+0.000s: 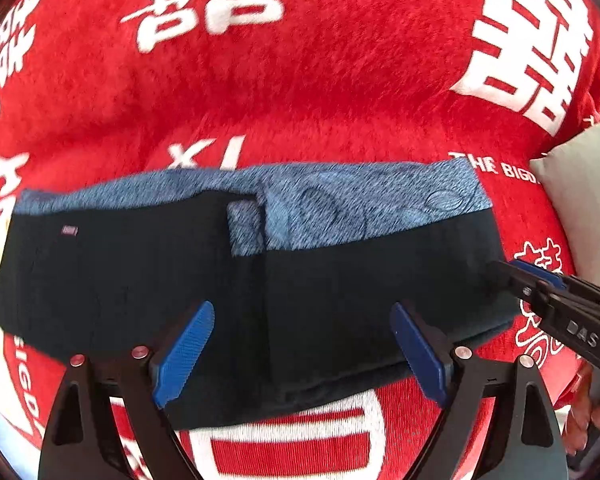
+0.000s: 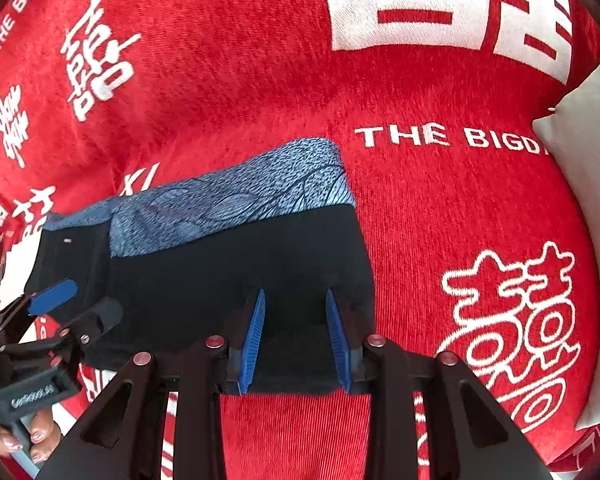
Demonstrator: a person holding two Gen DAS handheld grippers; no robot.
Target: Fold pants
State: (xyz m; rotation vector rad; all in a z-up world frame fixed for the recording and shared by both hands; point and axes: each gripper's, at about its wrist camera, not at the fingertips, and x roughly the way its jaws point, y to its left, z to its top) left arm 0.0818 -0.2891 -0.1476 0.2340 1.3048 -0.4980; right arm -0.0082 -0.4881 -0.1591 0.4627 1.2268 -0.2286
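Pants [image 1: 180, 280] lie folded into a band on the red blanket [image 1: 300, 80], my left gripper [image 1: 304, 344] spread wide above them, my right gripper [image 2: 296, 340] half-open over their near edge, unclamped; next comes, I judge, gripping both ends to fold again.

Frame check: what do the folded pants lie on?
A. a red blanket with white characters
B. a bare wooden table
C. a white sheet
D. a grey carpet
A: the pants lie flat on a red blanket printed with large white characters; both wrist views show red fabric all around them.
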